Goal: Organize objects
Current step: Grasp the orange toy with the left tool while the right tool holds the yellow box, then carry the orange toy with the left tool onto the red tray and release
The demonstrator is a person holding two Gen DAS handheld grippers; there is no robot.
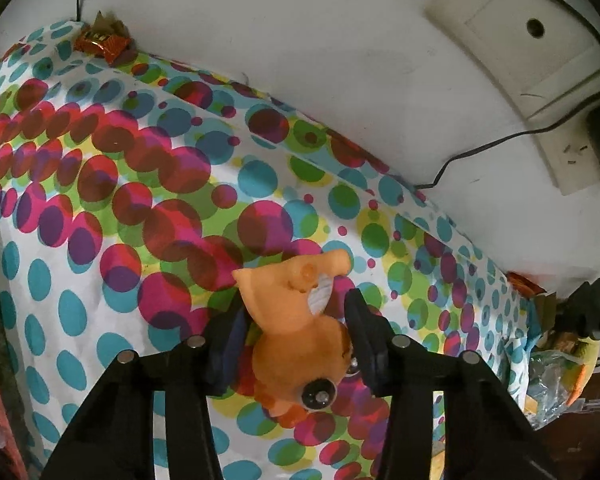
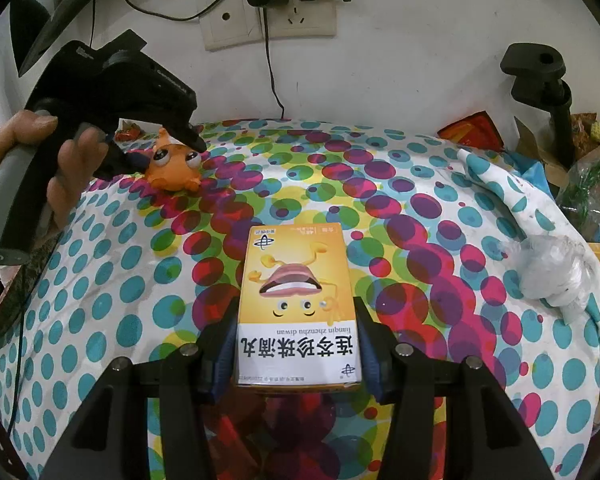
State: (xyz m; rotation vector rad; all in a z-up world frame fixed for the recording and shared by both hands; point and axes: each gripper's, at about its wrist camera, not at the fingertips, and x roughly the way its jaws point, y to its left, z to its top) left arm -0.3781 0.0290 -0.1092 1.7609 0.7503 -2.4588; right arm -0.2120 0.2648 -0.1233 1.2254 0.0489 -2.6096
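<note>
Right wrist view, near to far: right tongs closed on a yellow-and-white medicine box, one finger pressed to each long side, the box lying flat just above the spotted cloth that covers the worktop. To the right, a knotted clear plastic bag on a fold of the cloth. Further back and left, an orange fish toy with bulging eyes, resting on the cloth between the fingers of the left tongs, which a hand grips by the handle. Behind, a white wall with a socket plate and plugged-in black cables; at far right, a black clamp stand.

Left wrist view, near to far: left tongs set narrow around the orange fish toy, the left finger touching its flank, the right finger close beside it; whether that side touches cannot be told. Far corner of the cloth, against the wall: an orange sweet wrapper.
</note>
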